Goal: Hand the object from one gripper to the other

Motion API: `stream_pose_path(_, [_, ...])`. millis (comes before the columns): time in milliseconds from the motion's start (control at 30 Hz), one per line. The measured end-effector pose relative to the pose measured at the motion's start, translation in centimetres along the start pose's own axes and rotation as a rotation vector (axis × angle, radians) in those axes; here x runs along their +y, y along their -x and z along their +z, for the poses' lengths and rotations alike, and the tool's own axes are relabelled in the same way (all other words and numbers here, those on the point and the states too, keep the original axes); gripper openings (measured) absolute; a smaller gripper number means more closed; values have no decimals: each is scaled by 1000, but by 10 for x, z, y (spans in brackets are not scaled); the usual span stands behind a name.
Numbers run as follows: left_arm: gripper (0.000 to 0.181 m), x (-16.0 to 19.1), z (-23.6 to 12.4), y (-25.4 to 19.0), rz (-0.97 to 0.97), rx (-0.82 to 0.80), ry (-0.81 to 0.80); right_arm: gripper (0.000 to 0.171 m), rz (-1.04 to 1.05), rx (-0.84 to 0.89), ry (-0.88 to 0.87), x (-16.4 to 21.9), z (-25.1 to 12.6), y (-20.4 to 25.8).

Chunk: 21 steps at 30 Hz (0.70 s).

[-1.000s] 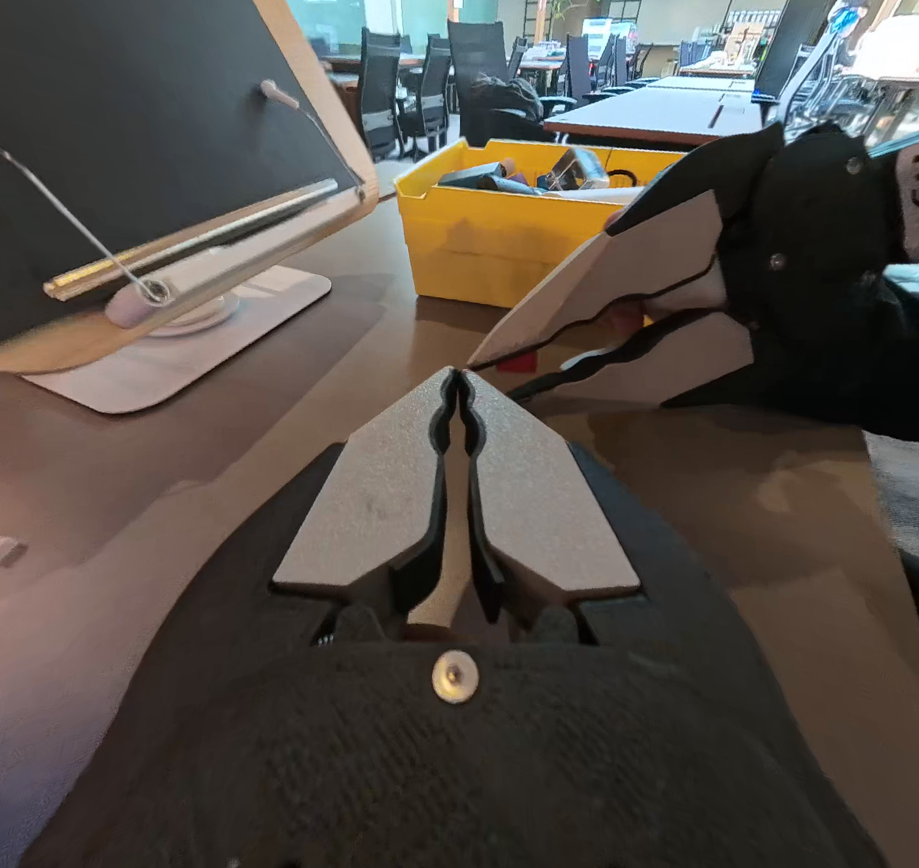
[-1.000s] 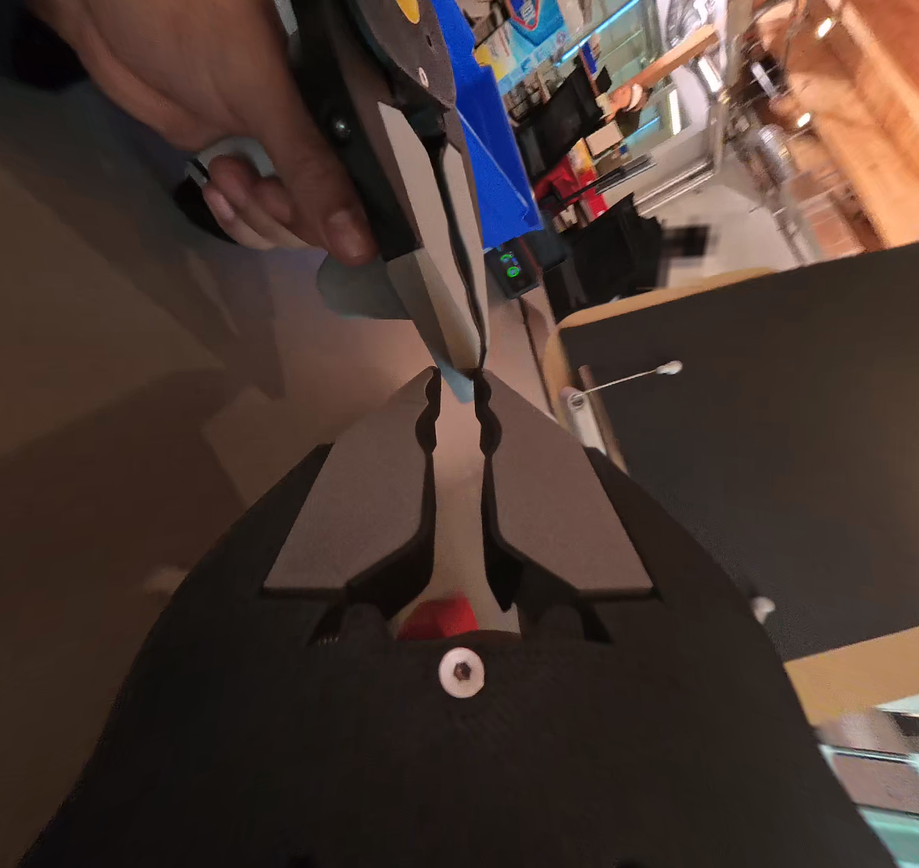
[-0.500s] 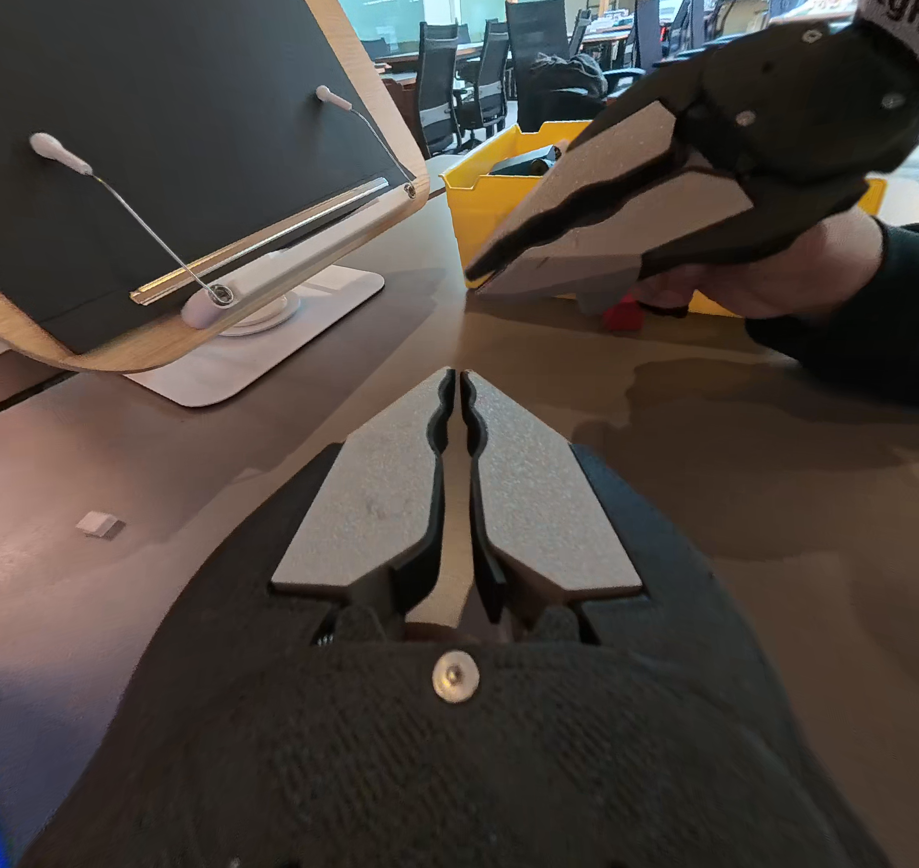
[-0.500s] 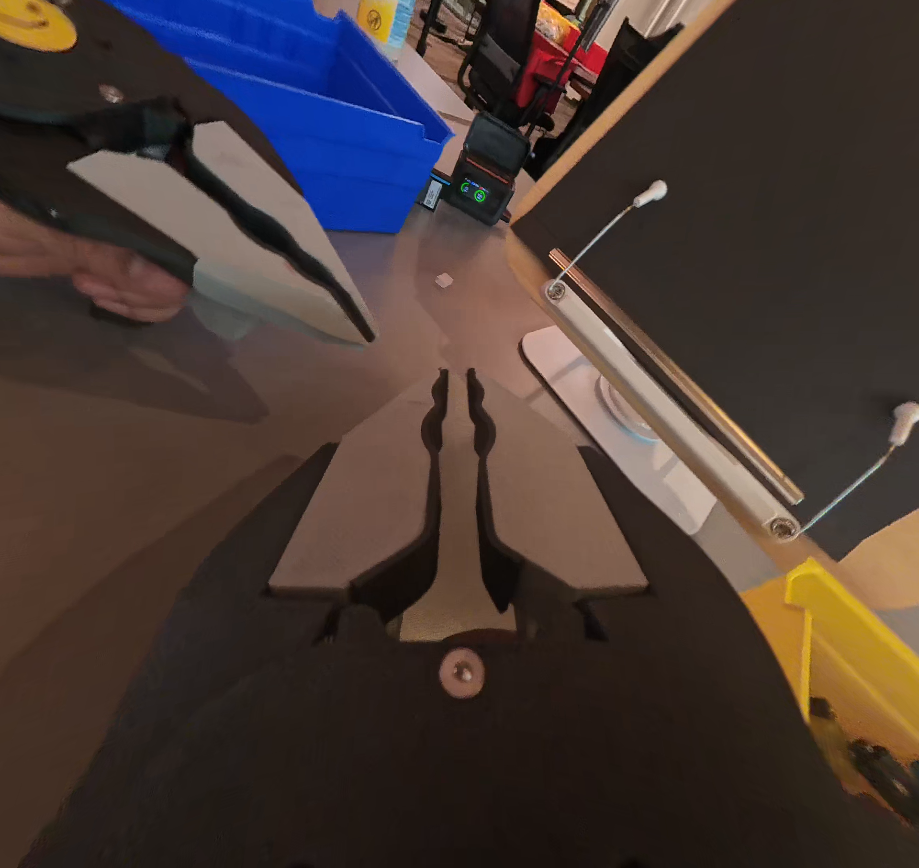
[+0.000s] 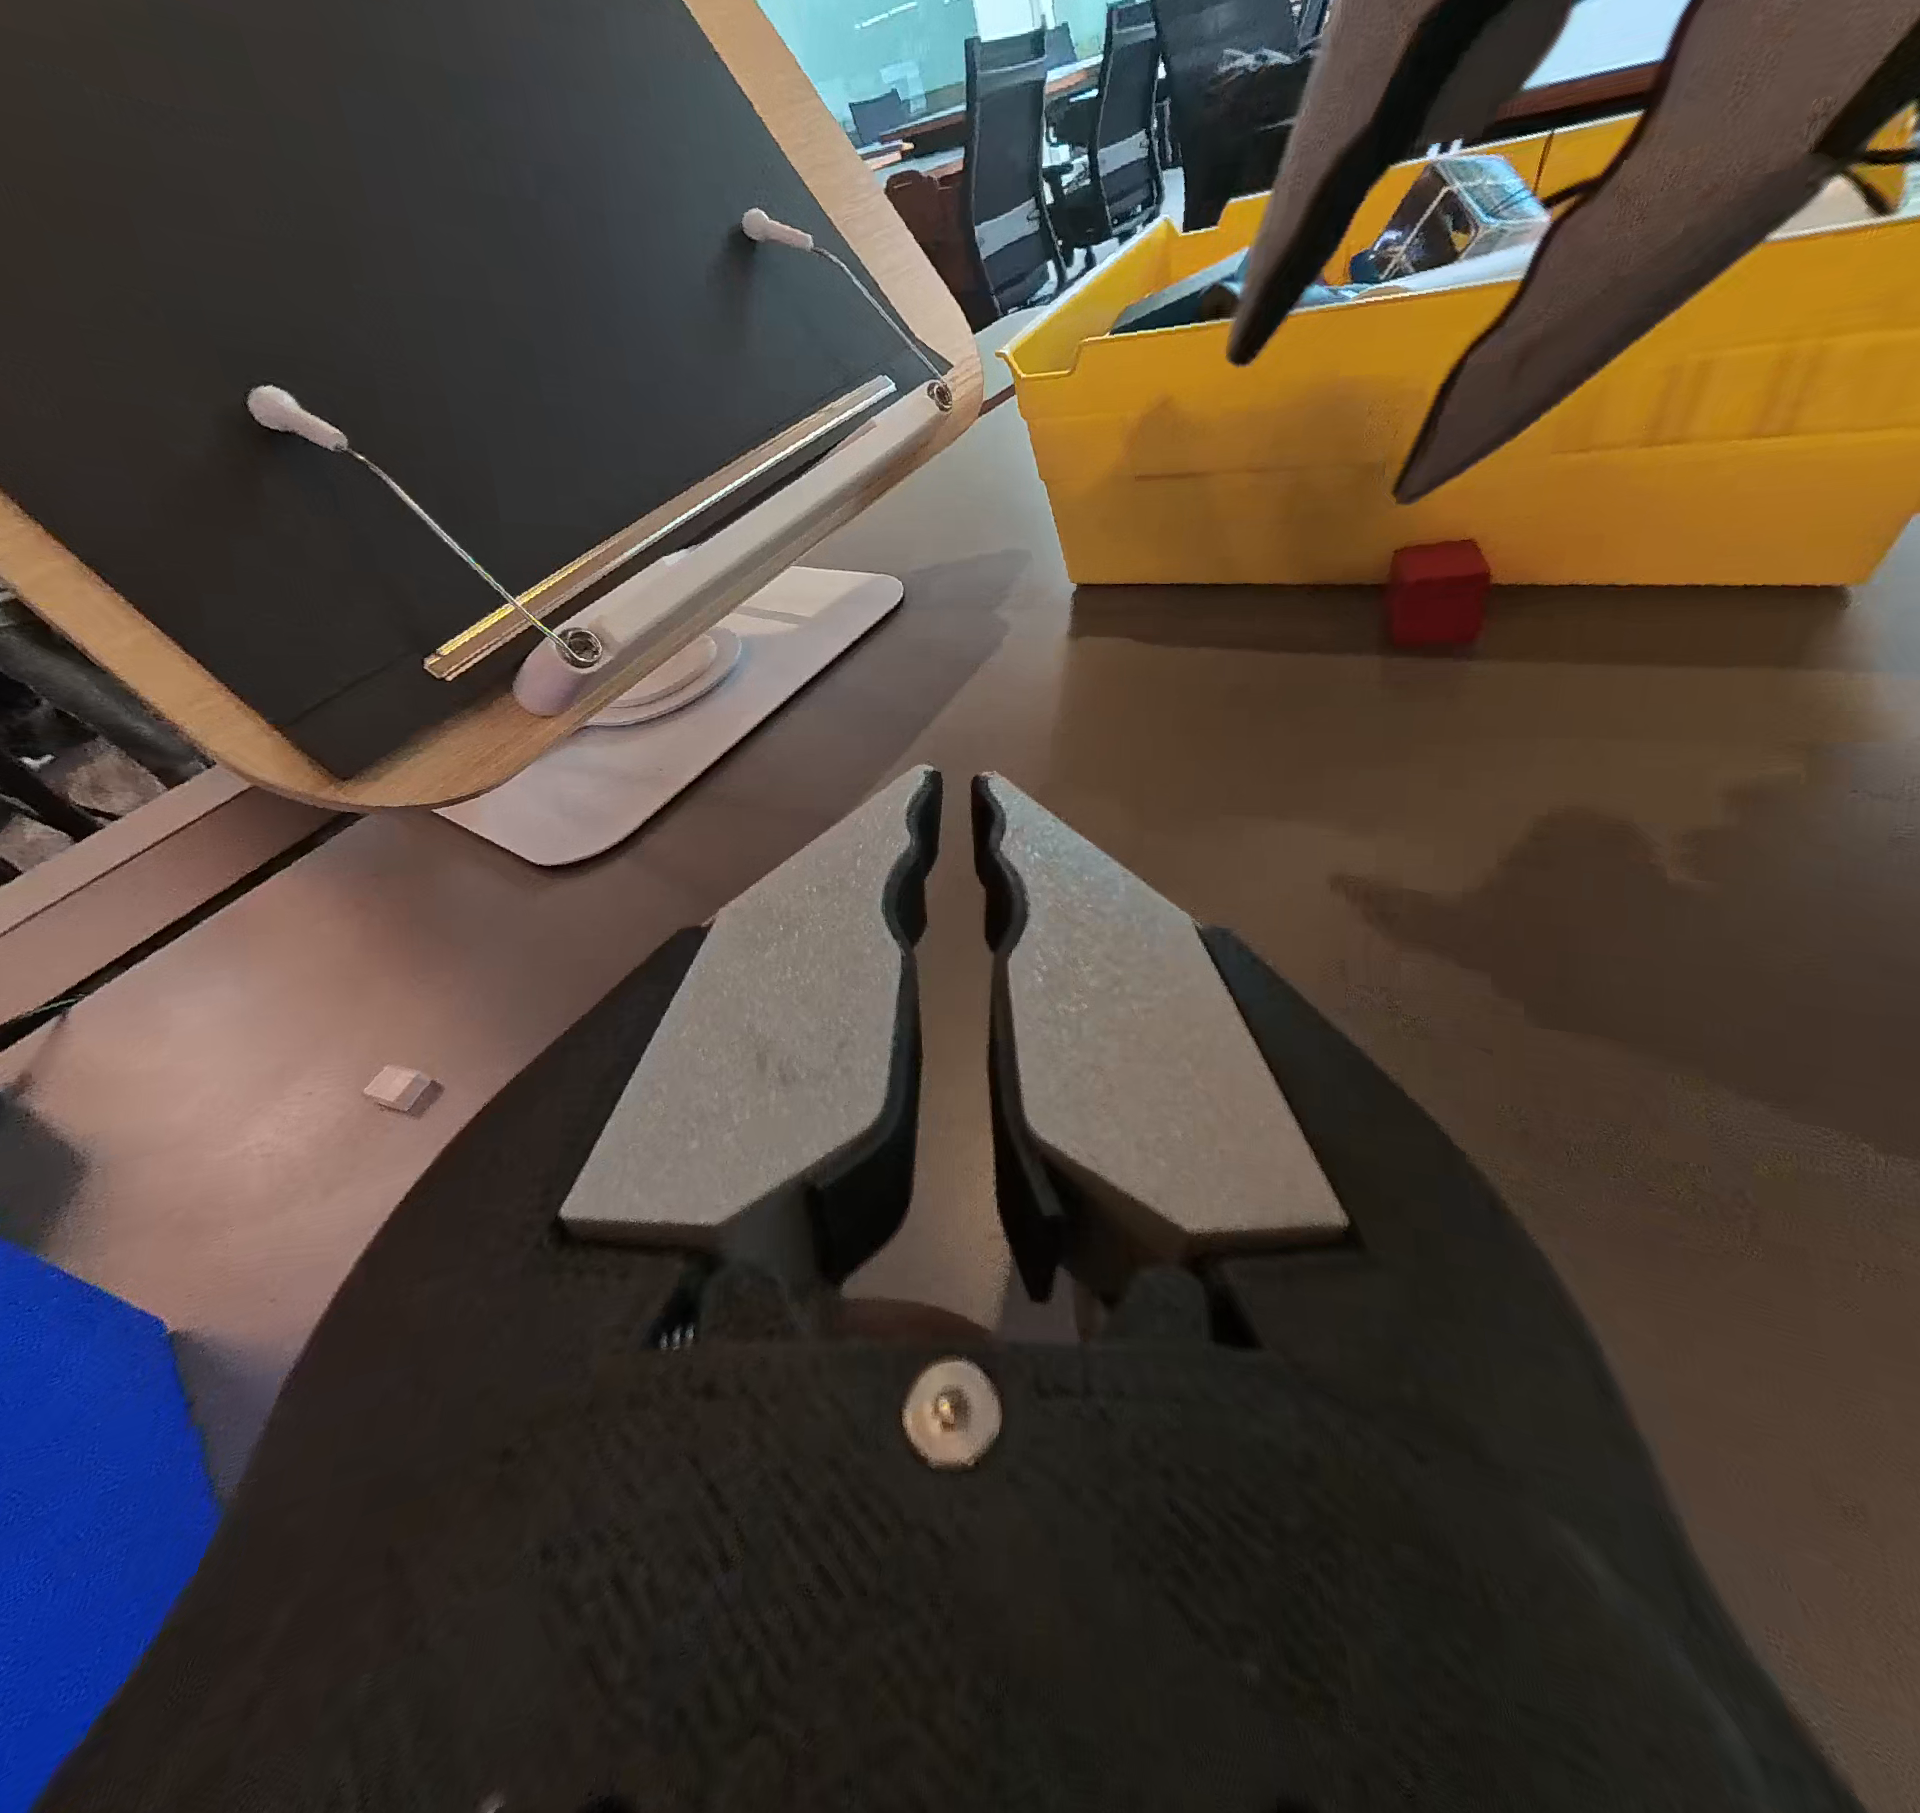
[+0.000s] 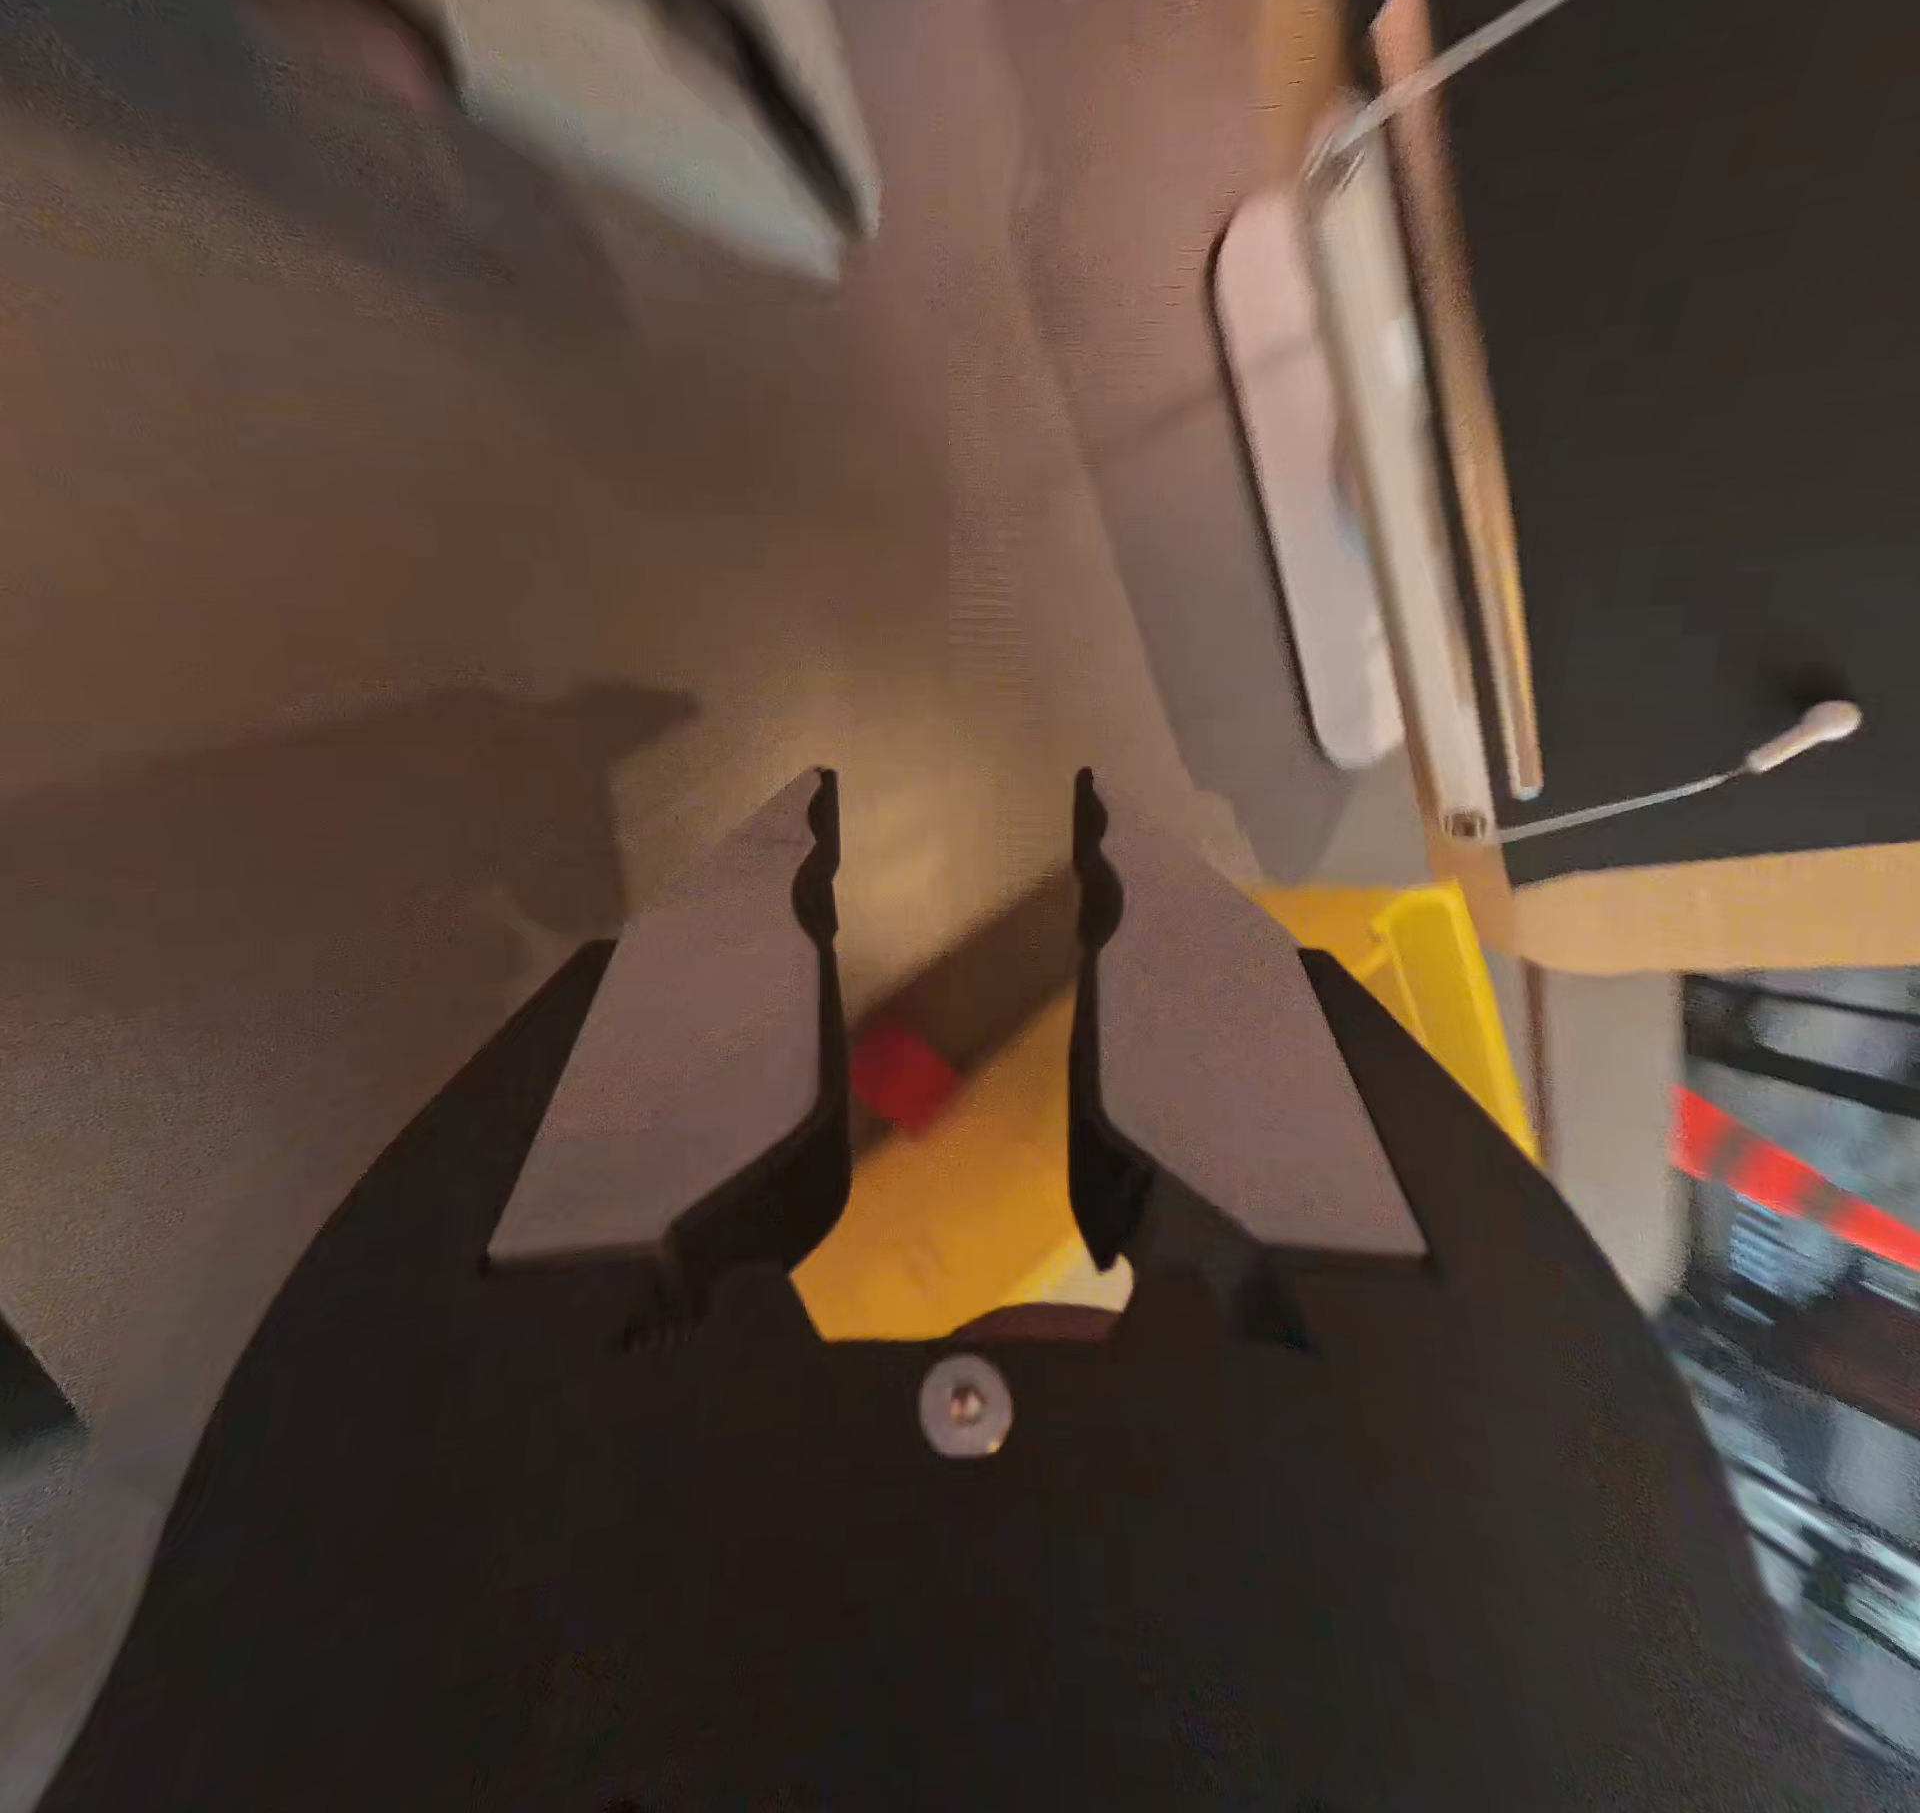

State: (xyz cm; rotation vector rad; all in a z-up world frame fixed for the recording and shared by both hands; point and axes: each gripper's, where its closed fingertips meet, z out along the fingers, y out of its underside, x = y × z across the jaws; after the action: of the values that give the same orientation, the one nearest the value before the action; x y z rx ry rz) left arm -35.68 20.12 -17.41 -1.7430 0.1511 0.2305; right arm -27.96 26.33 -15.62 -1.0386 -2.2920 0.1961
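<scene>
A small red cube (image 5: 1439,591) sits on the brown table against the front of a yellow bin (image 5: 1195,496). My right gripper (image 5: 1325,421) is open and empty, hanging point-down just above and in front of the cube. In the blurred right wrist view the cube (image 6: 899,1077) shows on the table below, between the open fingers of the right gripper (image 6: 956,781). My left gripper (image 5: 956,797) is shut and empty, low over the table, well short of the cube. It also shows blurred in the right wrist view (image 6: 847,241).
A black book stand with a wooden edge (image 5: 416,309) stands at the left on a white base. The yellow bin (image 6: 1434,953) holds several items. A small white chip (image 5: 400,1088) lies on the table. A blue bin corner (image 5: 73,1451) is at the lower left.
My right gripper has opened and swung up and over to point down at the red cube. My left gripper stayed shut, and its view shifted slightly.
</scene>
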Motion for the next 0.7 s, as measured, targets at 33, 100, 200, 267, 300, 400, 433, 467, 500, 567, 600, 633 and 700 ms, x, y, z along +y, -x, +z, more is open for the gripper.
stream_pose_path(33, [3,0,0,0,8,-5,1,40,-94,-11,128,20,5,-1])
stream_pose_path(100, [3,0,0,0,13,-6,-1,40,-289,-57,332,56,13,2])
stream_pose_path(200, [3,0,0,0,11,-5,1,41,-478,-140,524,95,22,13])
stream_pose_path(267, [3,0,0,0,13,-3,3,42,-551,-158,605,110,29,15])
stream_pose_path(300, [3,0,0,-1,14,-1,4,43,-578,-173,633,114,33,18])
stream_pose_path(400, [3,1,0,-2,19,4,6,42,-646,-217,749,131,46,22])
stream_pose_path(433, [3,1,0,-2,18,5,5,42,-668,-221,818,139,48,19])
stream_pose_path(467, [3,0,0,-2,15,5,3,42,-686,-220,886,148,49,16])
stream_pose_path(500, [3,0,0,-1,10,5,2,41,-698,-228,946,156,49,14])
stream_pose_path(567, [3,0,-1,0,-3,5,1,25,-692,-266,1024,164,49,16])
stream_pose_path(600, [3,0,-1,1,-8,5,1,25,-685,-255,1029,162,49,14])
stream_pose_path(633, [3,0,-1,1,-12,5,-1,25,-676,-252,1004,158,51,14])
stream_pose_path(700, [3,1,-1,2,-13,5,0,24,-637,-271,890,141,49,19])
